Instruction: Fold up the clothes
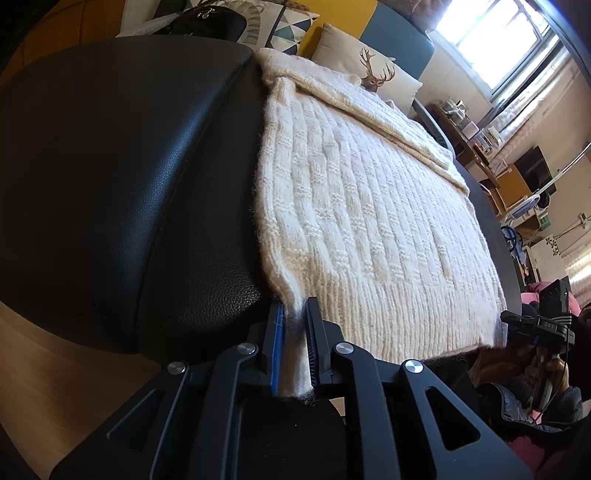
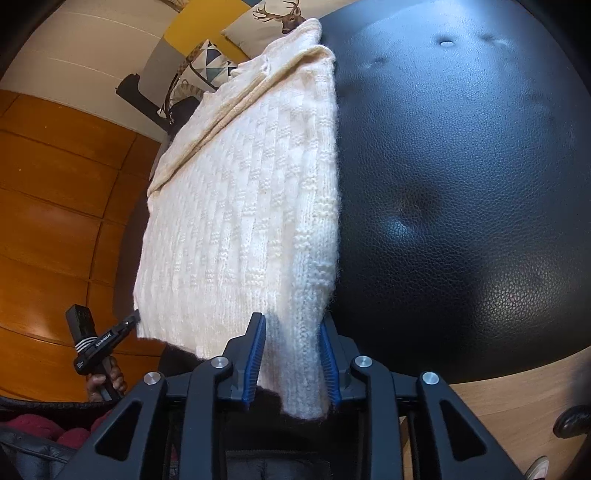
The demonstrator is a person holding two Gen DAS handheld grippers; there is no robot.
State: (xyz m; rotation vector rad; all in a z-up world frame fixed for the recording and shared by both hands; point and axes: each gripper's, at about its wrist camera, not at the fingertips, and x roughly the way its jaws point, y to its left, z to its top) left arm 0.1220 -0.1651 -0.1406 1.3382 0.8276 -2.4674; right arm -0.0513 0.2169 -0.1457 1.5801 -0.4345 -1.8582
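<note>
A cream knitted sweater (image 1: 369,206) (image 2: 243,206) lies flat on a black leather seat (image 1: 110,166) (image 2: 461,184), with a sleeve folded across its far end. My left gripper (image 1: 295,325) is shut on the near left corner of the ribbed hem. My right gripper (image 2: 293,332) is shut on the near right corner of the hem, and thick fabric fills the gap between its blue pads (image 2: 258,343). Each view shows the other gripper at the opposite hem corner: the right gripper (image 1: 508,317) and the left gripper (image 2: 129,325), held by a hand (image 2: 103,380).
Cushions, one with a deer print (image 1: 373,70) (image 2: 280,18), lean behind the seat's far end, beside a black bag (image 1: 207,22). Orange wooden floor (image 2: 48,184) lies to the left. A bright window (image 1: 491,33) and cluttered shelves (image 1: 472,136) stand at the right. Dark and red clothes (image 2: 37,432) are near me.
</note>
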